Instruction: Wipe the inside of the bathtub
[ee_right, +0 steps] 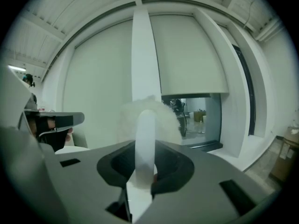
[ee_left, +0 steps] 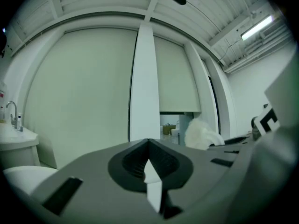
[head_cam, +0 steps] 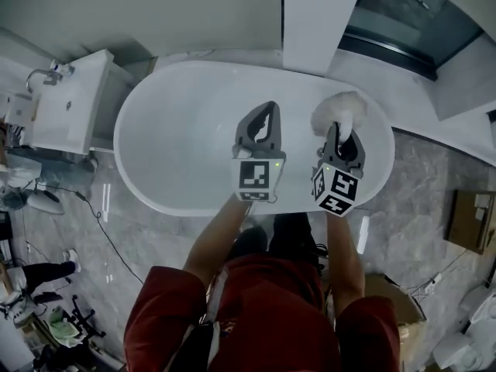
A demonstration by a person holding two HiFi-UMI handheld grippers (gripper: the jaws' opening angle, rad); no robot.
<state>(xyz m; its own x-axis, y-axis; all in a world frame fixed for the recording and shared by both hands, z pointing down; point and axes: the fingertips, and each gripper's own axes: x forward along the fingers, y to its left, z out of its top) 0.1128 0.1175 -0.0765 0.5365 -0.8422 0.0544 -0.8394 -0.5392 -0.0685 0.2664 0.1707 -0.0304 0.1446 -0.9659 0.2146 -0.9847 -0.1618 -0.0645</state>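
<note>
Two grippers hang side by side over the near half of the white oval bathtub (head_cam: 174, 142). Both point forward at the far wall rather than down into the basin, so by my reading the wiping stroke has not begun. The right gripper (head_cam: 339, 132) has its jaws clamped on the smooth white band of a fluffy white wiping pad (head_cam: 339, 111). The pad's puff stands clear beyond the tips, which seems a sensible hold, since the soft part is free to meet the enamel first. The left gripper (head_cam: 266, 115) has its jaws pressed together on nothing. It carries no load and looks merely parked beside its partner, near but apart from it. The tub lies directly below and ahead of the person, and its inside is bare. A white washbasin unit (head_cam: 70, 107) with a faucet (head_cam: 45, 76) stands at the tub's left end. A white pillar (head_cam: 319, 18) rises behind the far rim, a cable (head_cam: 101, 227) trails over the marble floor, and a cardboard box (head_cam: 471, 222) sits well off to the right. Nothing blocks the way down into the tub, though the idle gripper sits close enough to crowd a sweep toward the left.
</note>
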